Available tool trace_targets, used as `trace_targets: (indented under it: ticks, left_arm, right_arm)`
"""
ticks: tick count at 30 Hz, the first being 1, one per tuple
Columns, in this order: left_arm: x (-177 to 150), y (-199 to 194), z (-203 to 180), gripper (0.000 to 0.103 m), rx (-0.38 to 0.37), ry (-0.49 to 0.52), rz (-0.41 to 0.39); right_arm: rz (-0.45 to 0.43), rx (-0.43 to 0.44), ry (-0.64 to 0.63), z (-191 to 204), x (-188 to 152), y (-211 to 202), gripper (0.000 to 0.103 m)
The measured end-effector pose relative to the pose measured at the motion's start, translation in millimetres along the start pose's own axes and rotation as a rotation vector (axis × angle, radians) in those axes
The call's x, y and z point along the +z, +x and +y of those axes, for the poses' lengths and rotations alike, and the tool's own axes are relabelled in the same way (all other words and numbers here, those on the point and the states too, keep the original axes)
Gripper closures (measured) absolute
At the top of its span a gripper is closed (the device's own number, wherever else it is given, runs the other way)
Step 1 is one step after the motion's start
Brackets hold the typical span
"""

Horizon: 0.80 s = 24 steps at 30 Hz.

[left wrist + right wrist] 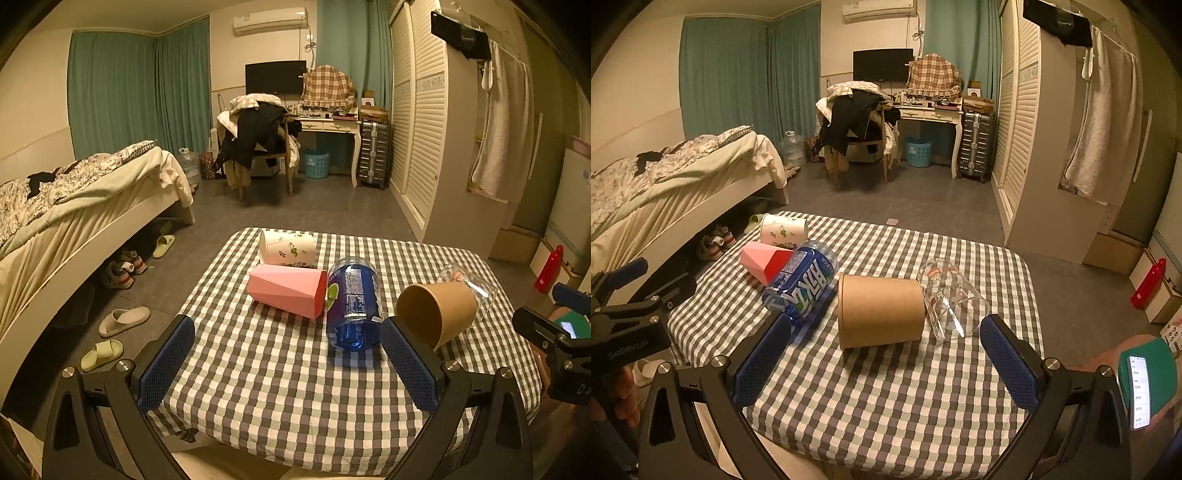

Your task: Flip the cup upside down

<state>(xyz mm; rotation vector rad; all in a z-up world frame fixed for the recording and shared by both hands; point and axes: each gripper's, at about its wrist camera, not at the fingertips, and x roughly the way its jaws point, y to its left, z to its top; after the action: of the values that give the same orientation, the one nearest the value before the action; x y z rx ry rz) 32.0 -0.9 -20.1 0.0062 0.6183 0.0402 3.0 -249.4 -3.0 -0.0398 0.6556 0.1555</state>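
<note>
Although the task called for a cup turned upside down, all five cups lay on their sides on the checked tablecloth (886, 387) — none stood mouth down yet. Nearest the right gripper (886, 354) lay the brown paper cup (881, 310), its mouth towards the blue cup (801, 282) on its left and its base touching the clear glass (955, 299) on its right. Beyond the blue cup lay the pink cup (764, 262), and just past it, near the cloth's far edge, the white flowered cup (783, 230). Both tools hovered short of the cups, fingers spread wide and holding nothing; the left gripper (288, 362) faced the gap before the pink and blue cups. By my reading the job had hardly begun — the grasp, lift and turn all remained.
</note>
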Motion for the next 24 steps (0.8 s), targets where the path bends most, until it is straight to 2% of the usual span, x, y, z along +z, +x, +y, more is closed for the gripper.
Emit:
trace_targets:
  ticks: [24]
  left_arm:
    - [0, 1, -10, 0.000, -0.004, 0.028, 0.003]
  right_arm:
    - [0.003, 0.003, 0.009, -6, -2, -3, 0.000]
